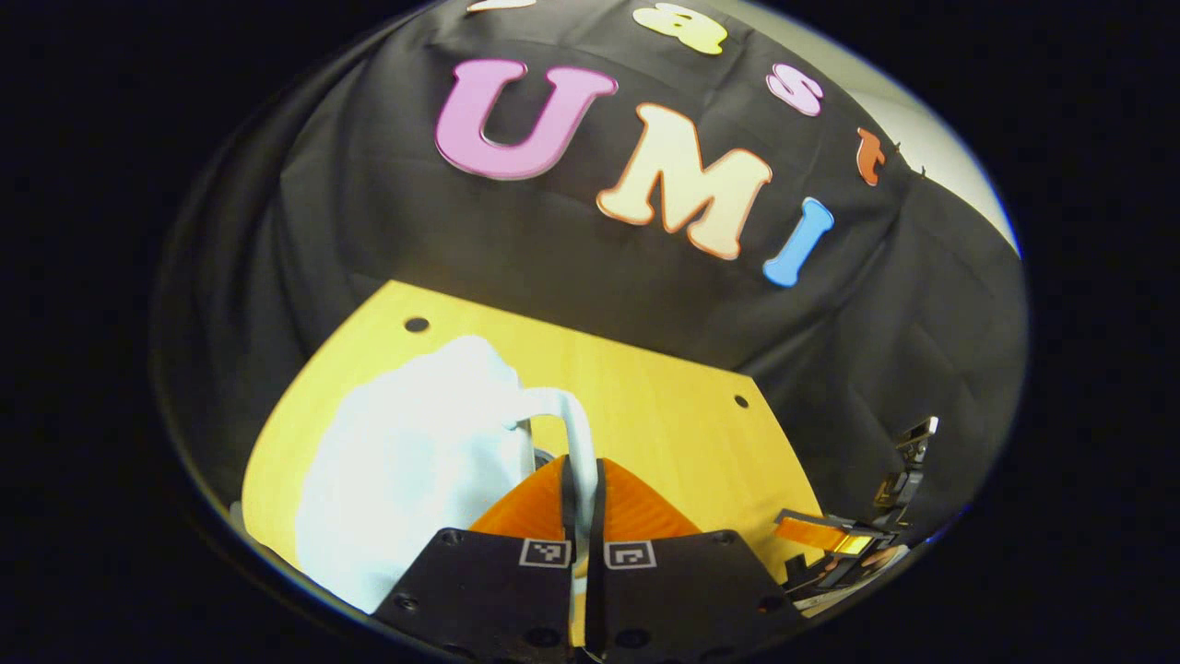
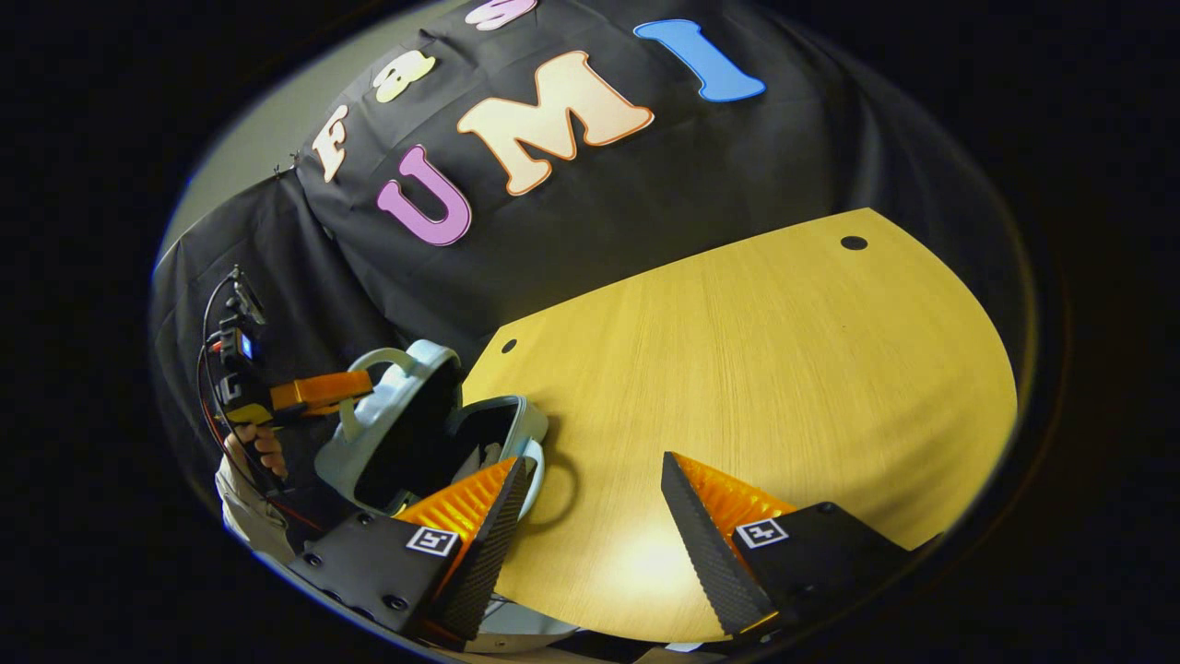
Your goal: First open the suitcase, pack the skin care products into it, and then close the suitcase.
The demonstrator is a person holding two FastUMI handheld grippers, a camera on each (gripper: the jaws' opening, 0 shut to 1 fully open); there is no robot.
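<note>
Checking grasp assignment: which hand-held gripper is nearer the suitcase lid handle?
Left. The left hand-held gripper is shut on the lid handle; the right hand-held gripper hangs open beside the suitcase, over the table.

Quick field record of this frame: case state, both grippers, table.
suitcase: pale blue suitcase on the wooden table, lid raised partway, dark interior showing
lid handle: white handle pinched between the left gripper's fingers
left gripper: shut on the handle, holding the lid up; seen from the right gripper view with a hand behind it
right gripper: open, hovering over bare table beside the case, holding nothing
contents: something pale inside the case, too small to identify
task stage: case partly open, not yet closed
</note>
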